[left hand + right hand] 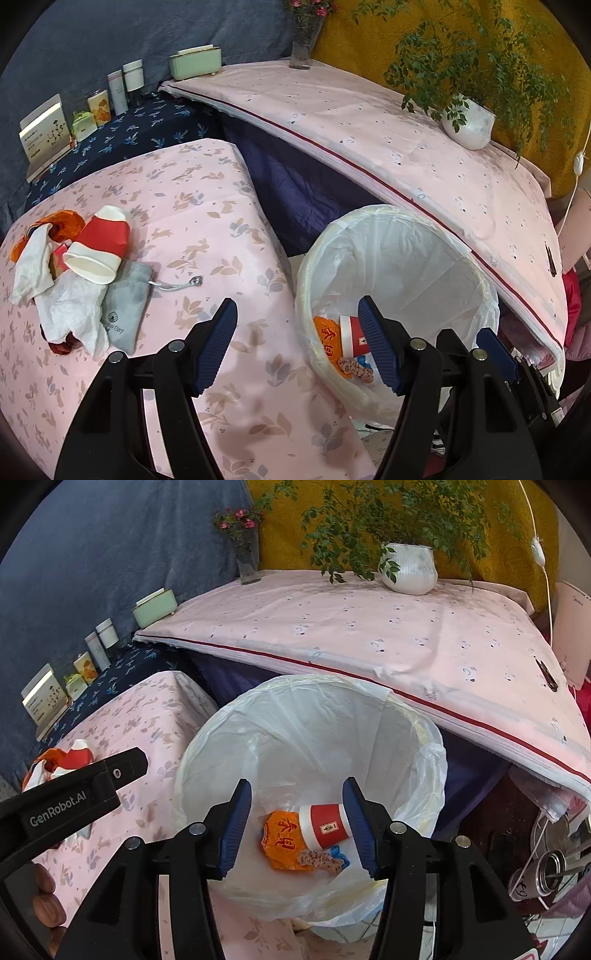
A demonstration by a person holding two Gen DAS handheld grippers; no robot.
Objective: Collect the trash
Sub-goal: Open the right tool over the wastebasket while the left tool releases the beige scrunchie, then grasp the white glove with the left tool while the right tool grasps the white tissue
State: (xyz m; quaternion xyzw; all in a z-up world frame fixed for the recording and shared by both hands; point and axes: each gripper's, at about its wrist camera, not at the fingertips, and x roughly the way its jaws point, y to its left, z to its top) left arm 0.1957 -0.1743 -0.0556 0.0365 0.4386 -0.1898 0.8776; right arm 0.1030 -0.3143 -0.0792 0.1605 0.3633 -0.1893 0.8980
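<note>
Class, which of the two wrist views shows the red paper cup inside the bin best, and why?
The right wrist view: it looks down into the bin, showing the red paper cup lying whole beside an orange wrapper. In the left wrist view, the cup is partly hidden behind a tong finger.

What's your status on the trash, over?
Both tongs open, empty: left tongs, right tongs over the bin. Red cup already binned. Second cup and tissues wait on table. Nothing blocking.

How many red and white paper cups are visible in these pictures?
2: one paper cup lies on the pink table among the trash pile; another lies inside the trash bin. More may be hidden.
</note>
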